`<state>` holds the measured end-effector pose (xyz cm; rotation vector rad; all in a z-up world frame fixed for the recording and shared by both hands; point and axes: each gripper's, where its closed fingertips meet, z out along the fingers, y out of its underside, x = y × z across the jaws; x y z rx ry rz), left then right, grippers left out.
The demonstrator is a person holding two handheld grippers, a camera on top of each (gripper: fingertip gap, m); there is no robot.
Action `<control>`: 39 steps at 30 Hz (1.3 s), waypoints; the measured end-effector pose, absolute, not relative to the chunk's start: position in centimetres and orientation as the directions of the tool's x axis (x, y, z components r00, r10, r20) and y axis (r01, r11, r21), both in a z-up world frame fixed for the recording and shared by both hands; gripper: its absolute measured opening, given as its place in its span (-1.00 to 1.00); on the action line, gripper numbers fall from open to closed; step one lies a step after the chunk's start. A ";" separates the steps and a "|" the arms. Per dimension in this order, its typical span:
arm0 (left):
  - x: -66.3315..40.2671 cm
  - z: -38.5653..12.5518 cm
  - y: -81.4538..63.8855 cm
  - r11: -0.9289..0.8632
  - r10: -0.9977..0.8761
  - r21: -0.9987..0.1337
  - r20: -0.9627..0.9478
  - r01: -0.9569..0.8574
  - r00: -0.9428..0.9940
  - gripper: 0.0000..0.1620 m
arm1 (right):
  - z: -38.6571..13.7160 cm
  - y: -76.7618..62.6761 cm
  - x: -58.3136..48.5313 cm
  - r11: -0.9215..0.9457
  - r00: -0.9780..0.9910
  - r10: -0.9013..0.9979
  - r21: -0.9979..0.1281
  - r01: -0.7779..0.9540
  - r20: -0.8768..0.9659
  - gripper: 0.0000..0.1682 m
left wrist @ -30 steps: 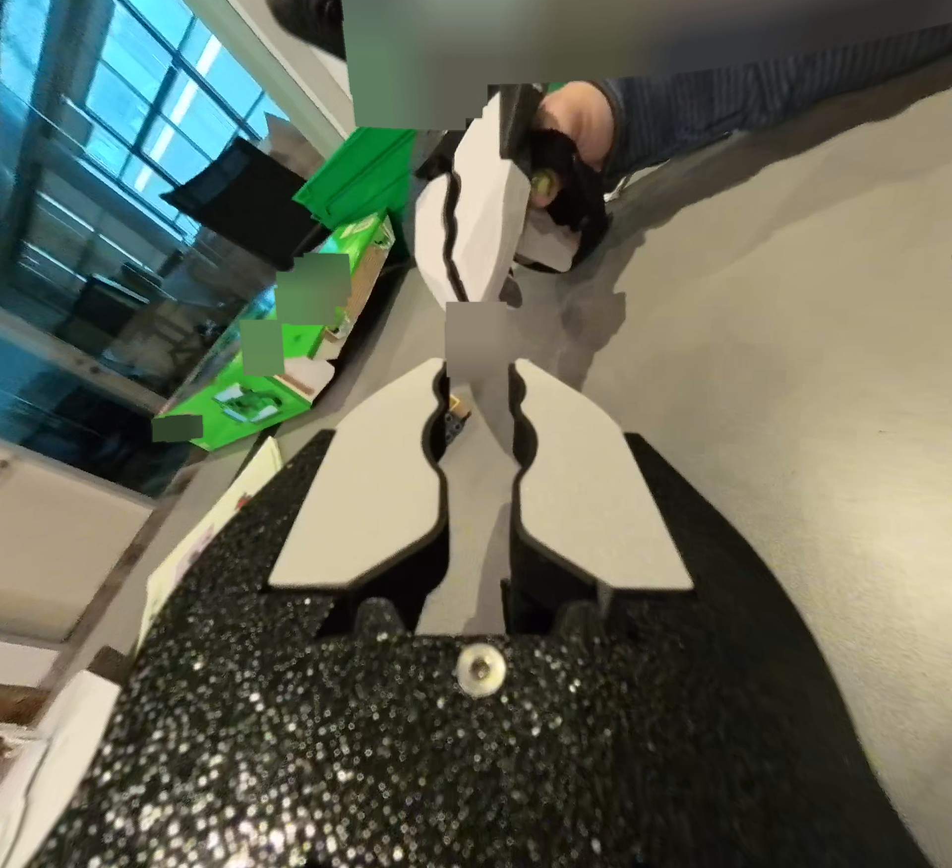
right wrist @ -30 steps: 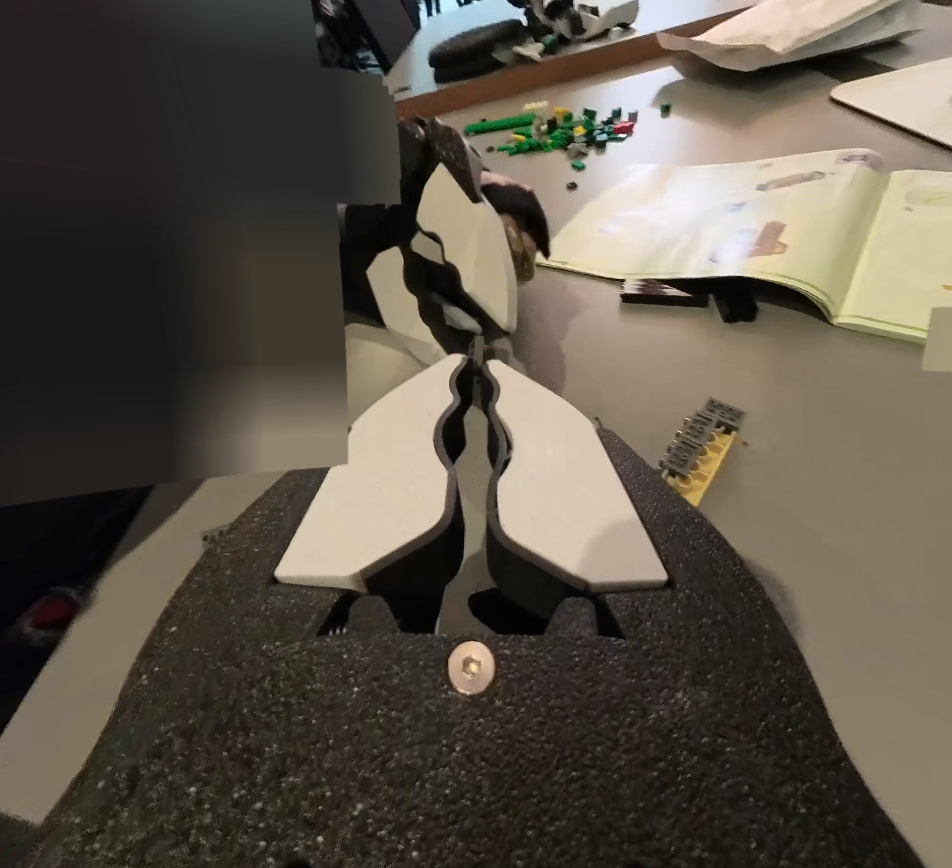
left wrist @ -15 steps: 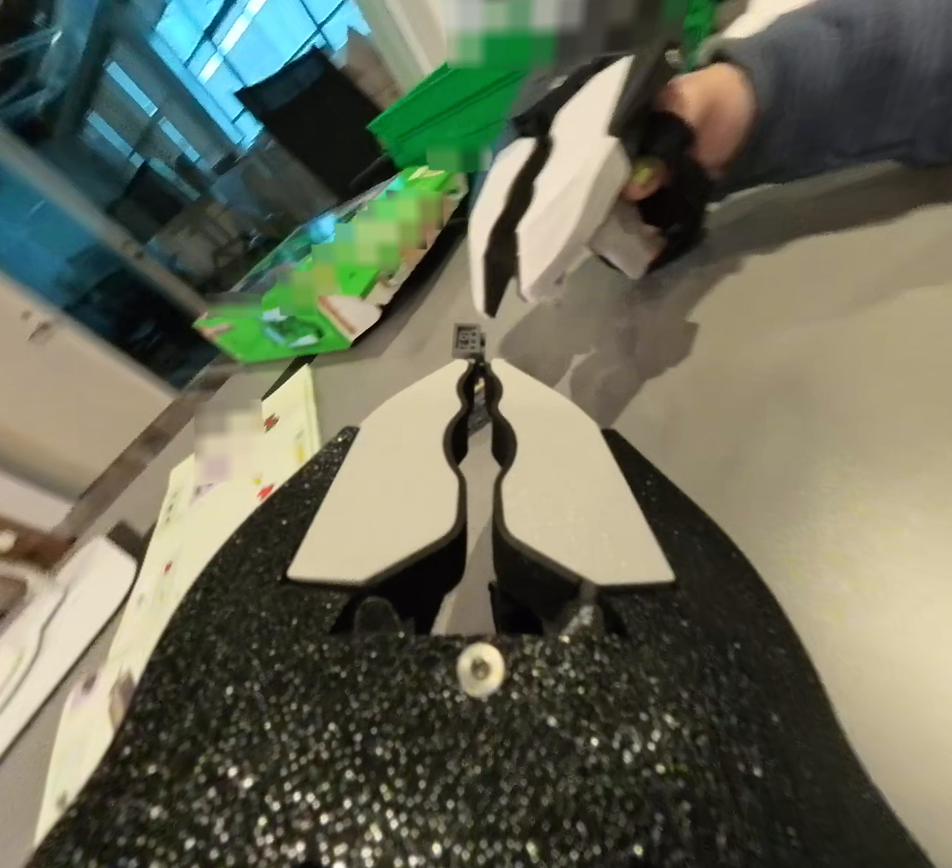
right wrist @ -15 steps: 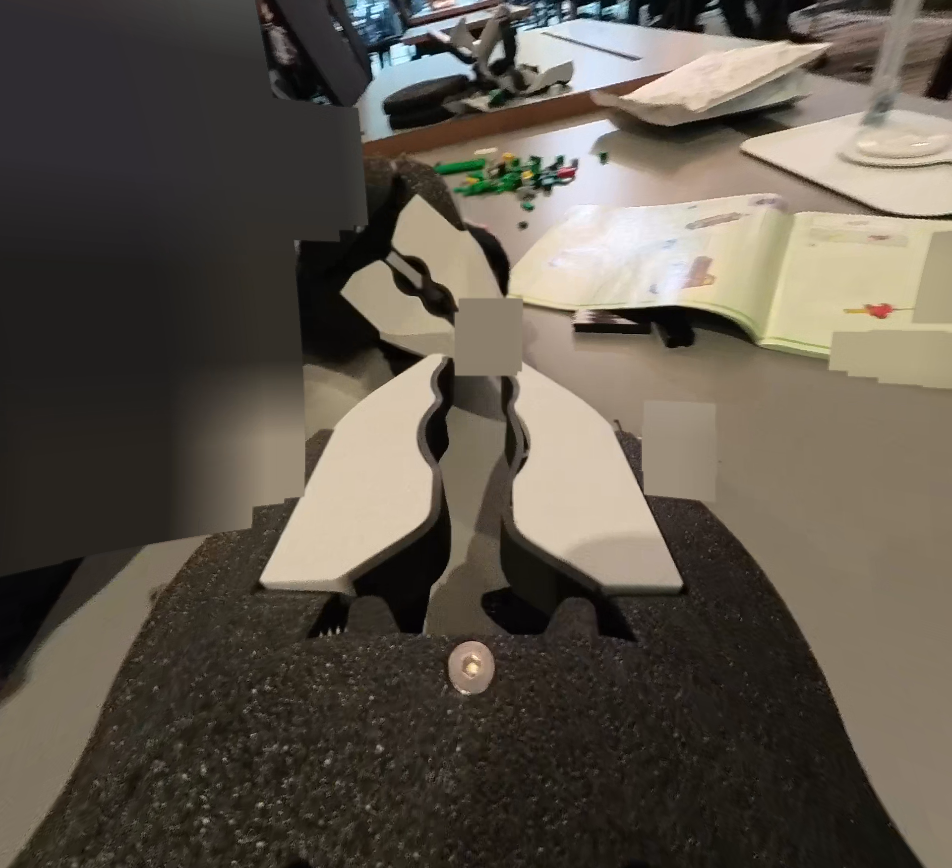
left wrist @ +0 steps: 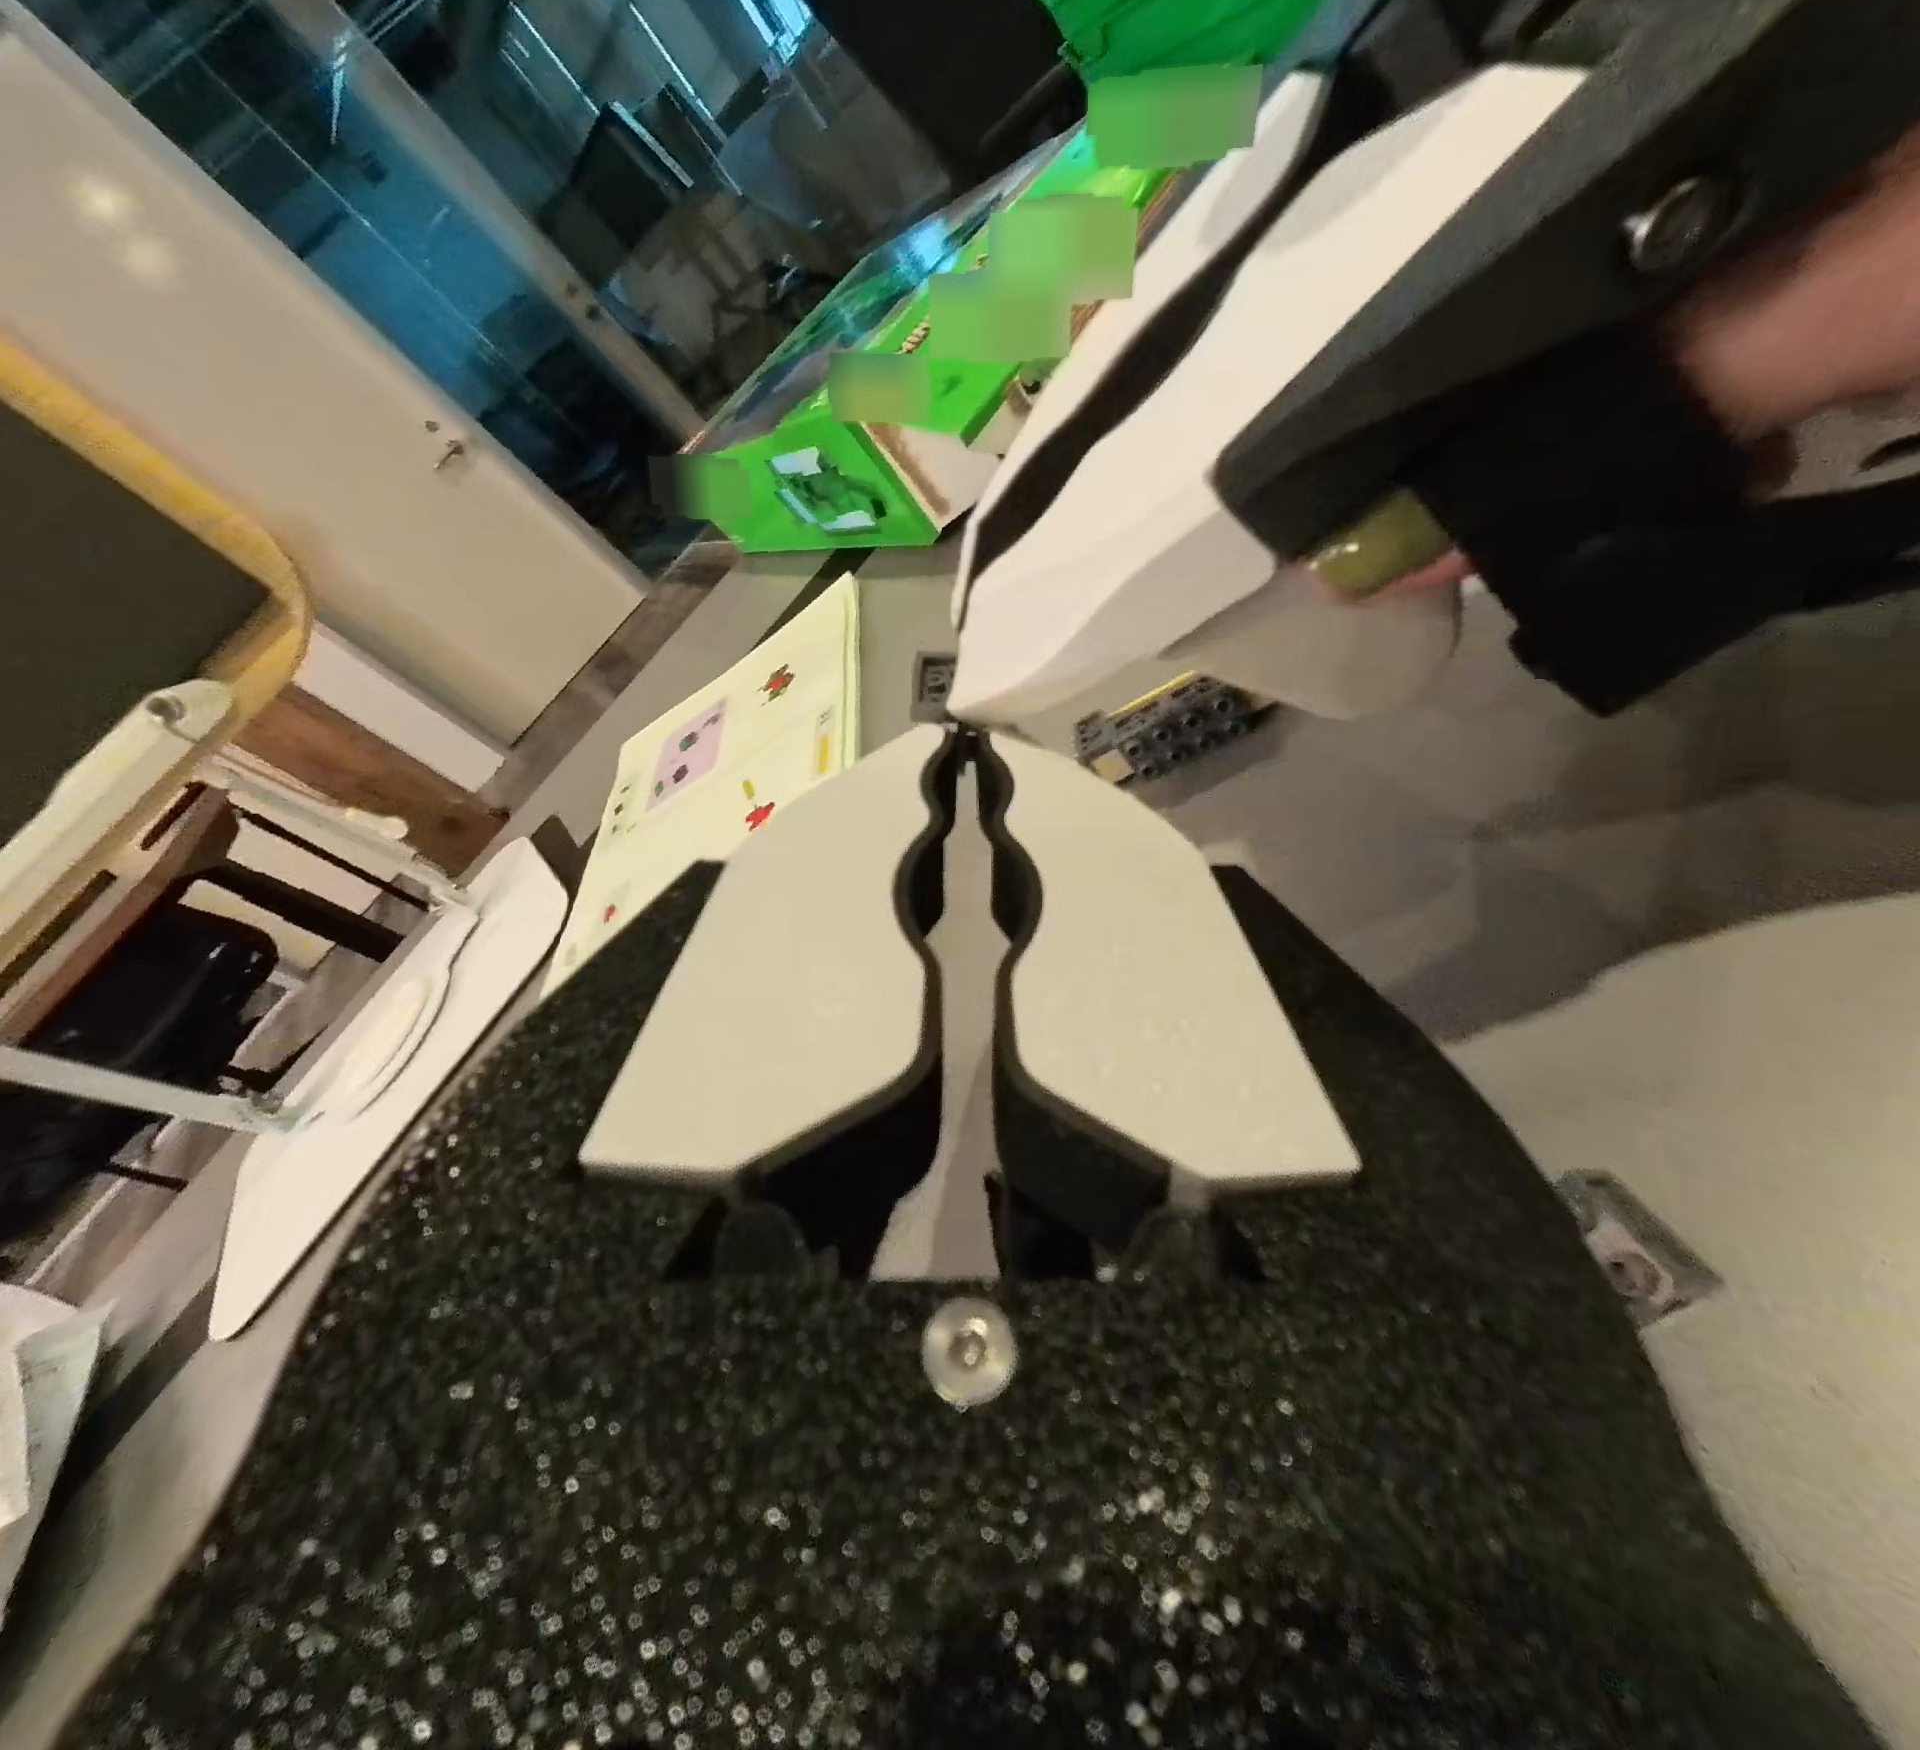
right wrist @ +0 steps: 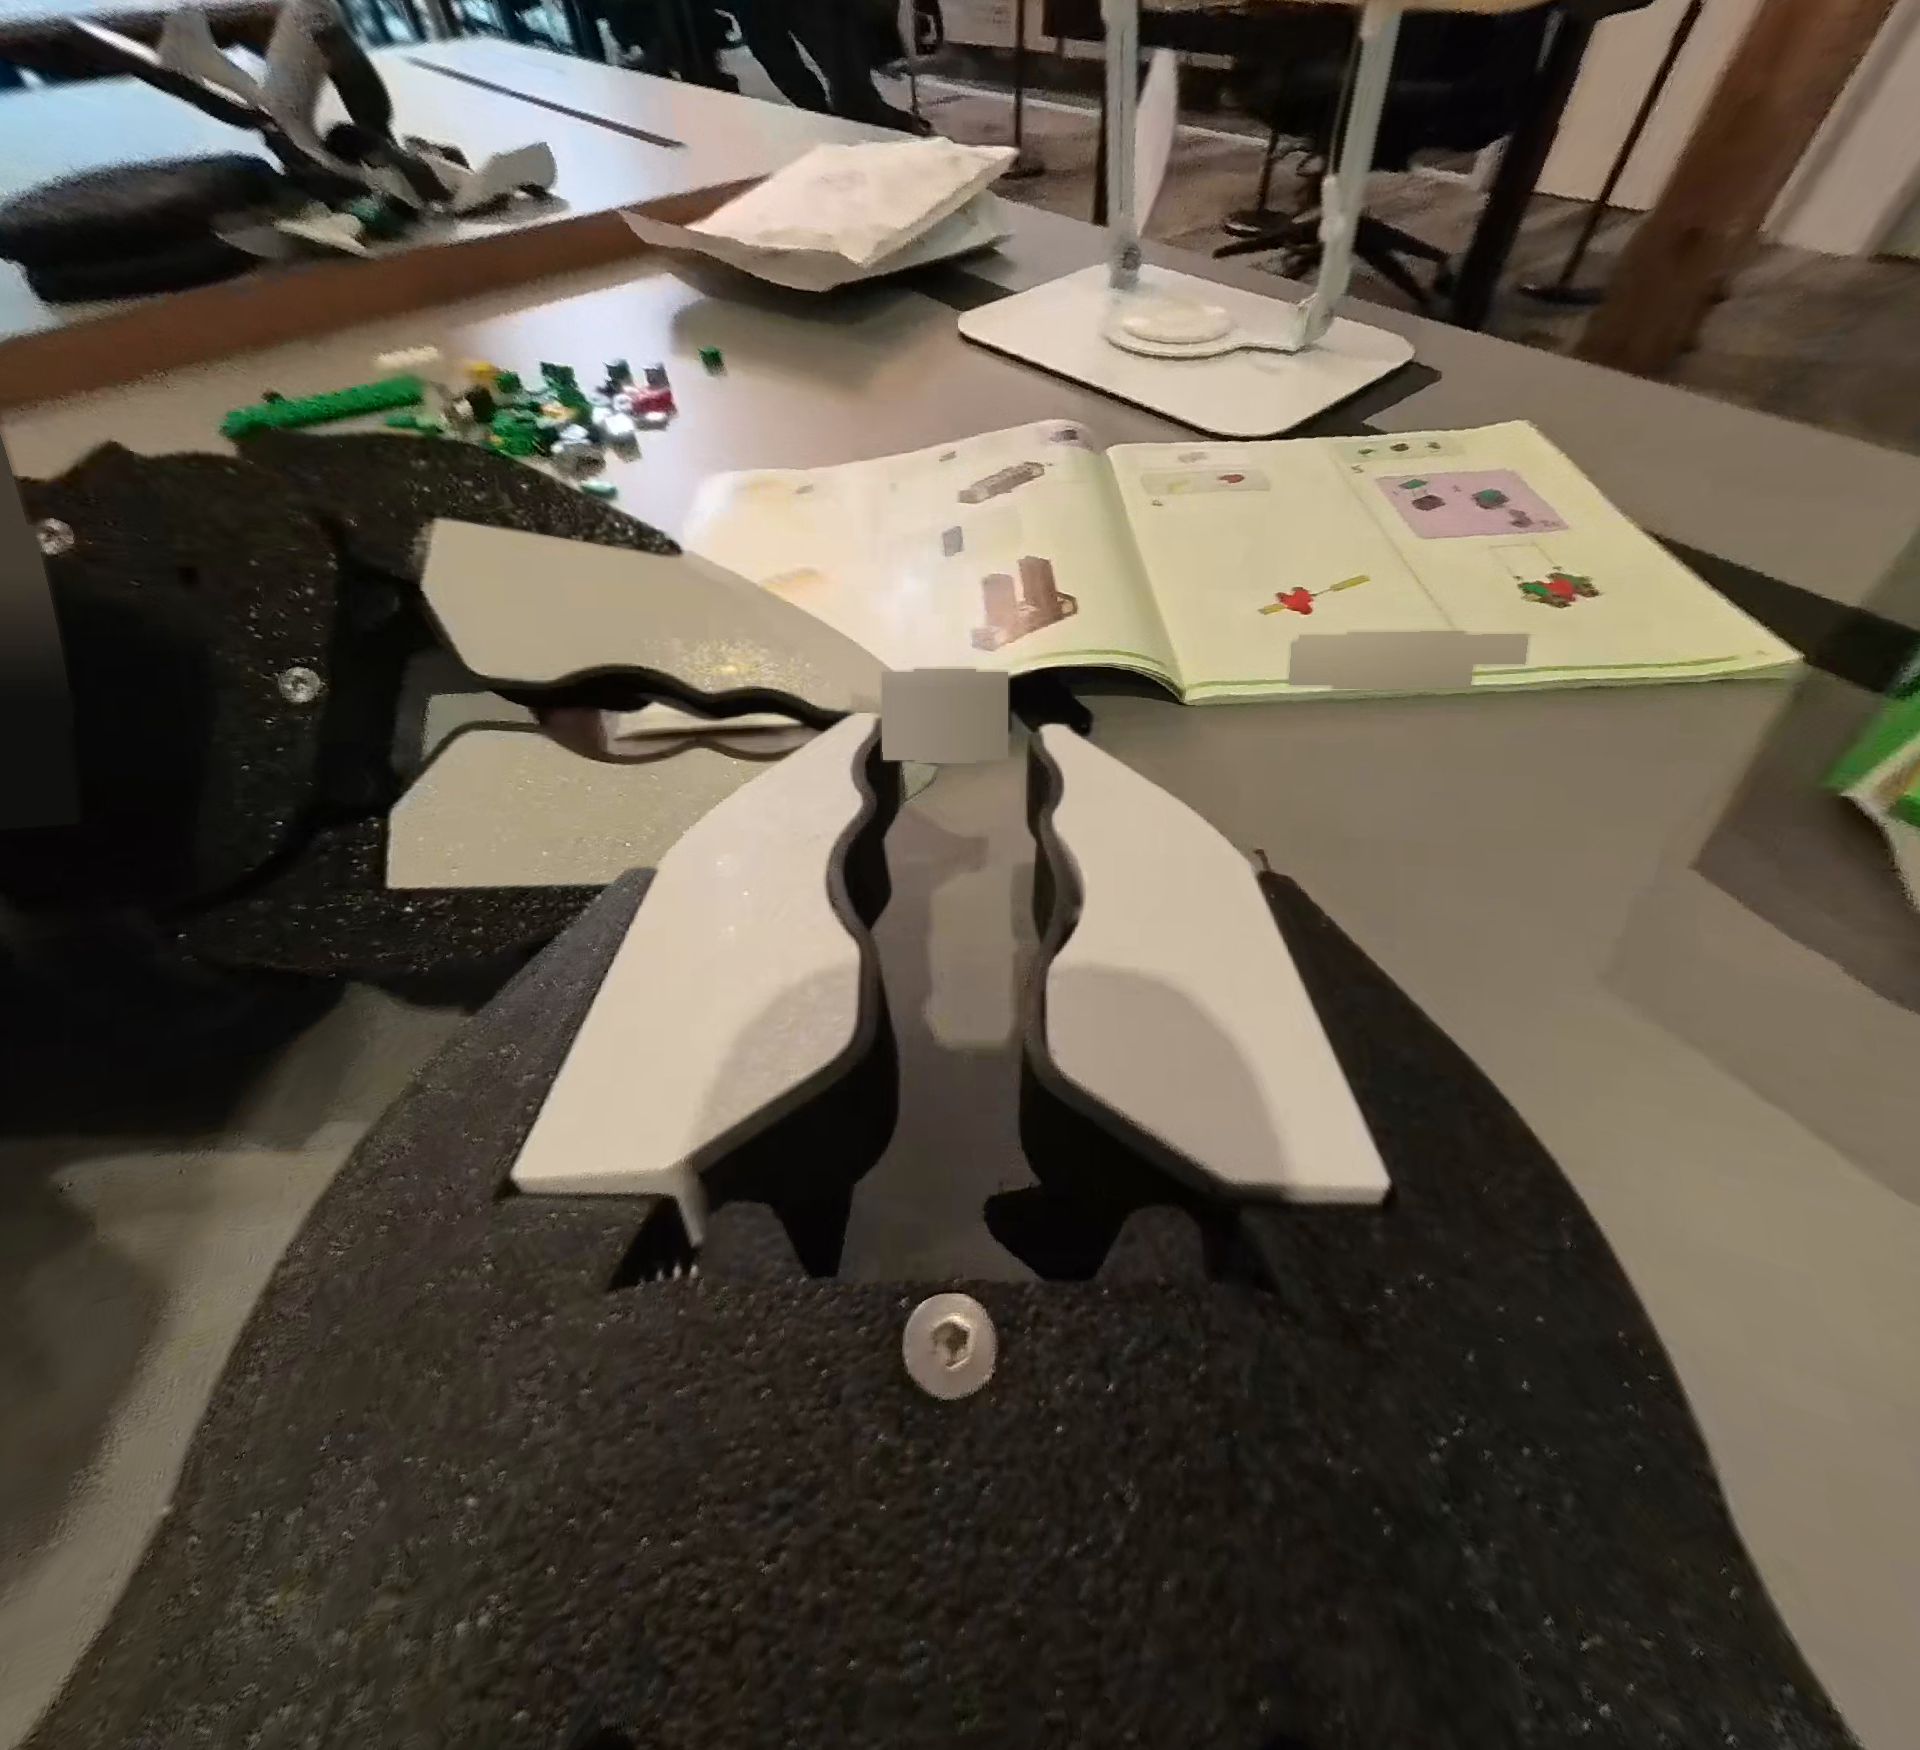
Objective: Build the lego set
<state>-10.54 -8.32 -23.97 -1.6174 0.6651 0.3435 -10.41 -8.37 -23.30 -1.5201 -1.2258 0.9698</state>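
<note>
My left gripper [left wrist: 964,739] is shut on a small dark grey Lego piece [left wrist: 932,684] that pokes out past its tips. My right gripper [right wrist: 951,750] is open, with its jaws on either side of the left gripper's tips [right wrist: 847,713]. A blurred patch hides what lies between them. In the left wrist view the right gripper [left wrist: 966,698] comes in from the upper right, held by a hand, and meets my left tips. A yellow and grey Lego assembly [left wrist: 1174,736] lies on the grey table [left wrist: 1662,1129] just behind it.
An open instruction booklet [right wrist: 1195,557] lies on the table ahead, with a pile of loose bricks [right wrist: 520,412] to its left. Beyond are a white stand base [right wrist: 1195,350] and a crumpled paper bag [right wrist: 862,214]. A green box [left wrist: 831,474] sits at the table's far end. The tips of both grippers are at nearly the same place.
The right gripper has gone from shut to open. The two grippers have come together tip to tip. Both views have swung toward the booklet.
</note>
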 end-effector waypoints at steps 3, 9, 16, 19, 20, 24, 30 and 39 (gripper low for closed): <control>-10.4 -24.0 -8.4 -0.033 -0.225 -0.783 -0.600 -0.621 0.768 -0.97 | -23.4 -8.8 -10.4 -0.074 0.164 0.986 -0.959 0.274 -0.029 -0.80; -9.5 -24.1 -8.7 0.033 -0.265 -0.748 -0.646 -0.663 0.716 -0.97 | -23.6 -9.3 -10.1 -0.253 0.036 0.967 -0.932 0.259 -0.253 -0.79; -8.6 -24.1 -9.0 0.084 -0.327 -0.769 -0.622 -0.633 0.712 -0.71 | -23.8 -9.4 -8.9 -0.234 -0.089 0.958 -0.926 0.297 -0.271 -0.80; -8.5 -24.3 -9.2 0.117 -0.366 -0.755 -0.636 -0.645 0.679 -0.57 | -23.7 -10.6 -7.6 -0.197 -0.244 0.927 -0.924 0.328 -0.284 -0.80; -8.4 -24.3 -9.5 0.144 -0.382 -0.748 -0.646 -0.648 0.661 -0.56 | -23.6 -11.2 -7.1 -0.203 -0.301 0.902 -0.921 0.333 -0.308 -0.80; -6.8 -23.2 -11.2 0.319 -0.391 -0.688 -0.722 -0.652 0.570 -0.67 | -22.9 -12.4 -5.8 -0.333 -0.432 0.772 -0.876 0.349 -0.466 -0.80; -5.1 -22.7 -12.8 0.440 -0.379 -0.617 -0.787 -0.653 0.488 -0.80 | -21.9 -13.0 -5.3 -0.417 -0.509 0.672 -0.843 0.340 -0.538 -0.81; -5.5 -22.2 -12.1 0.393 -0.283 -0.574 -0.819 -0.719 0.500 -0.96 | -22.1 -13.2 -5.9 -0.407 -0.496 0.692 -0.851 0.333 -0.525 -0.80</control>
